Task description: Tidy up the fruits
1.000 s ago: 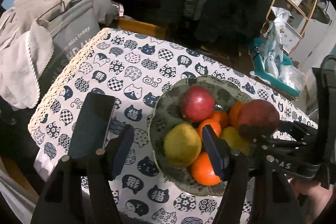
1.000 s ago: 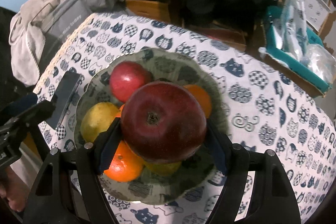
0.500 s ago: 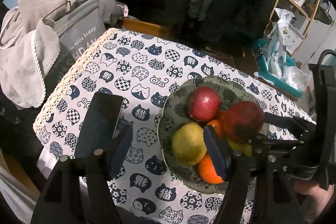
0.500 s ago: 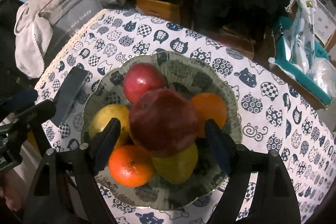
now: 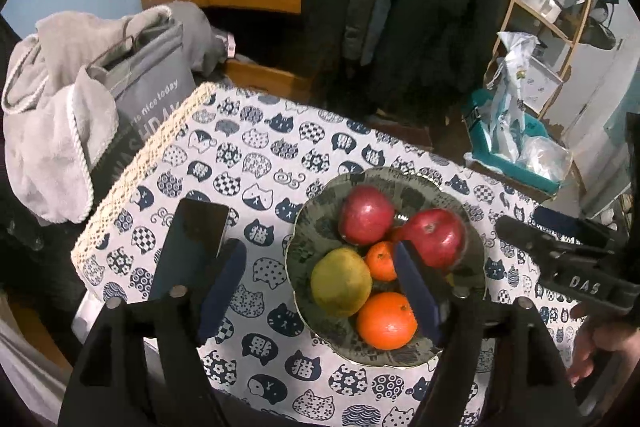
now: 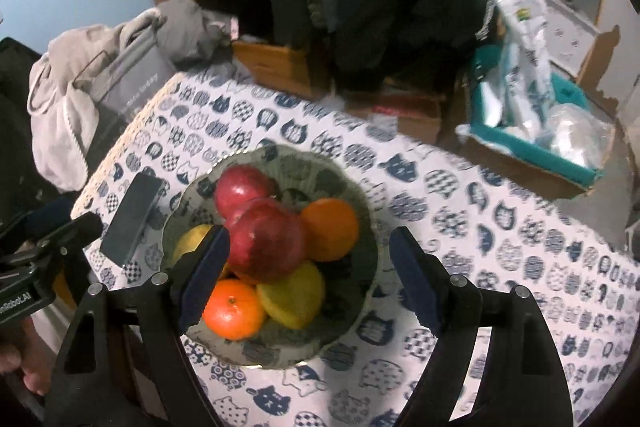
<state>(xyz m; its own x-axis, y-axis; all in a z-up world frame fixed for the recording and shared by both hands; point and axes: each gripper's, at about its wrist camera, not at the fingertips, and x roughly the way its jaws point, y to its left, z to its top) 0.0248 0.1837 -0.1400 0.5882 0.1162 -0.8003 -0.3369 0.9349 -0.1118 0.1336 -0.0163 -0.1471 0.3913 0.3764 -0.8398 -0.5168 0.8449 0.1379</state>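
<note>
A patterned bowl [image 5: 316, 227] [image 6: 360, 219] stands on the cat-print tablecloth and holds the fruit. On top of the pile lies a dark red apple [image 5: 434, 237] [image 6: 266, 245]. Beside it are a second red apple [image 5: 365, 215] [image 6: 242, 189], a yellow-green pear [image 5: 341, 282], several oranges [image 5: 386, 321] [image 6: 233, 309] and a yellow fruit [image 6: 292, 293]. My left gripper [image 5: 320, 287] is open and empty above the bowl's left side. My right gripper [image 6: 310, 281] is open and empty above the bowl, apart from the apple.
A black phone [image 5: 192, 247] [image 6: 130, 223] lies on the cloth left of the bowl. A grey bag with towels [image 5: 92, 115] stands past the table's left edge. A teal box with plastic bags [image 6: 532, 131] sits behind the table at the right.
My right gripper opened and let go of the dark red apple, which now rests on the fruit pile. The right gripper drew back and up. The left gripper pulled back a little.
</note>
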